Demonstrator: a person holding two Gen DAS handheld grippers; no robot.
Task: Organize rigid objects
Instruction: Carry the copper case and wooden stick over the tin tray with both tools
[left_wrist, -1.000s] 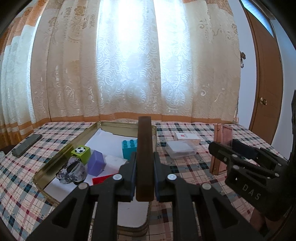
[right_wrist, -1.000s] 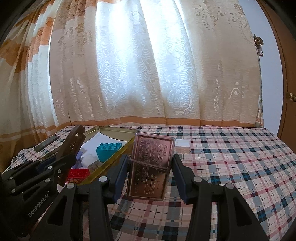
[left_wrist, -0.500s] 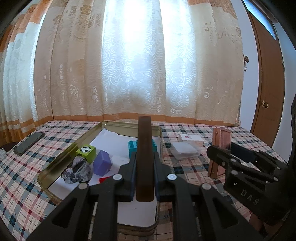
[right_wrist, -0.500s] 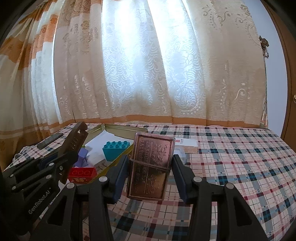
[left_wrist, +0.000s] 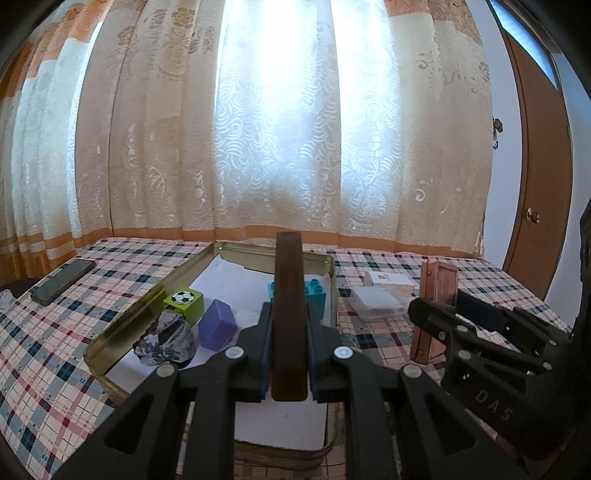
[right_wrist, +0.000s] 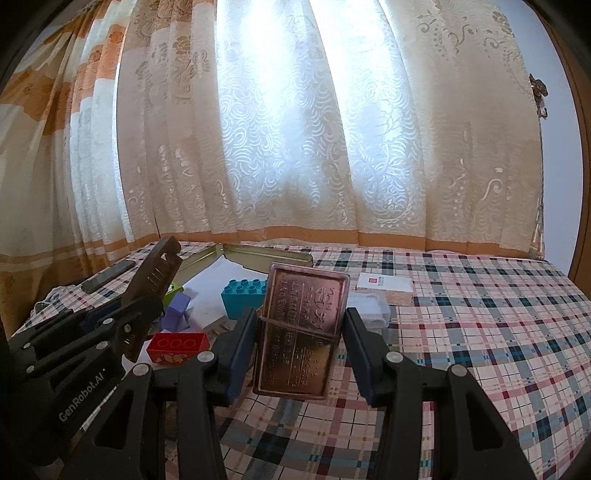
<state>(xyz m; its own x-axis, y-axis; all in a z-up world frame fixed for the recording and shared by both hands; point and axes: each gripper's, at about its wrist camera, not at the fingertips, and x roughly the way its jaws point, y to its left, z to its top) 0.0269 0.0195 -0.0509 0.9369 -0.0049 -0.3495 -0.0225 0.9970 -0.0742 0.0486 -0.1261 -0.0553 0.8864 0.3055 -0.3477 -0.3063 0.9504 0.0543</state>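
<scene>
My left gripper (left_wrist: 290, 332) is shut on a thin dark brown slab (left_wrist: 289, 280), held upright and edge-on above the gold metal tray (left_wrist: 122, 328). In the tray lie a green football cube (left_wrist: 183, 303), a purple cube (left_wrist: 217, 328), a grey crumpled lump (left_wrist: 166, 338), a teal brick (left_wrist: 316, 295) and a red brick (right_wrist: 177, 345). My right gripper (right_wrist: 301, 332) is shut on an upright copper tin (right_wrist: 301, 325) with embossed writing, held over the checked cloth just right of the tray. The other view shows this tin (left_wrist: 437, 302) too.
A dark phone (left_wrist: 62, 280) lies on the cloth at far left. A clear plastic box (left_wrist: 376, 302) and a white card box (left_wrist: 388, 278) sit right of the tray. Curtains hang behind the table, and a wooden door (left_wrist: 535, 184) stands at the right.
</scene>
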